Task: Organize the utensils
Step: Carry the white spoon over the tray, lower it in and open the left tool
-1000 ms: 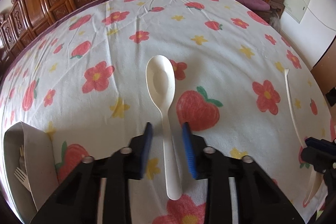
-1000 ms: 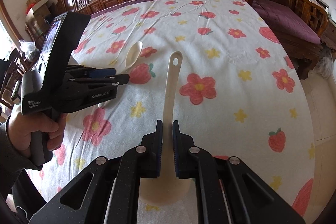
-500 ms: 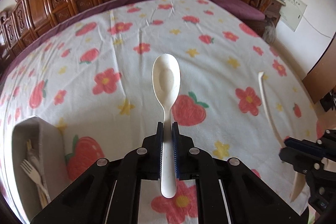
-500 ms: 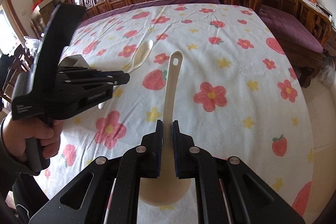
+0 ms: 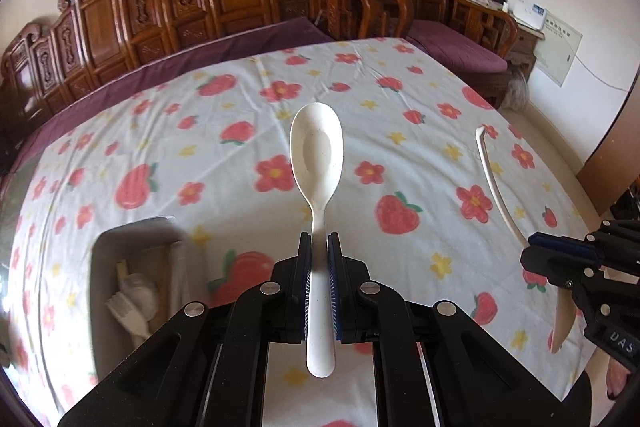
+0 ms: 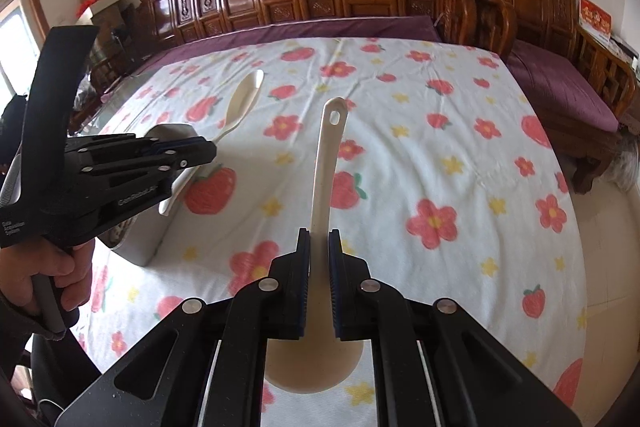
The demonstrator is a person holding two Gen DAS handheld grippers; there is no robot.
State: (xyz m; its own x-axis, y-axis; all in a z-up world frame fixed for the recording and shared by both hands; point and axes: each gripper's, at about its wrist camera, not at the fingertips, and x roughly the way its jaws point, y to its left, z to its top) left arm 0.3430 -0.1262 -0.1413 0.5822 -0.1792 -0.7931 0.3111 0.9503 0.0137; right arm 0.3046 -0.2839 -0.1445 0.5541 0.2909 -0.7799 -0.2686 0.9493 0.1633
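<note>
While the table [image 5: 400, 75] under its flowered cloth holds a grey tray [image 5: 105, 251] of forks near its left edge, the left gripper [image 5: 319, 247] above that tray's right side pinches a white spoon [image 5: 317, 155], and the right gripper [image 6: 319, 247] pinches a ladle [image 6: 326, 163] farther right.

The left gripper [image 5: 319, 283] clamps the handle of a white spoon [image 5: 317, 163], bowl pointing away, above the flowered tabletop [image 5: 400, 115]. A grey tray [image 5: 100, 291] with forks lies lower left. At right, the right gripper [image 5: 560, 255] holds a long pale utensil [image 5: 498, 187].
</note>
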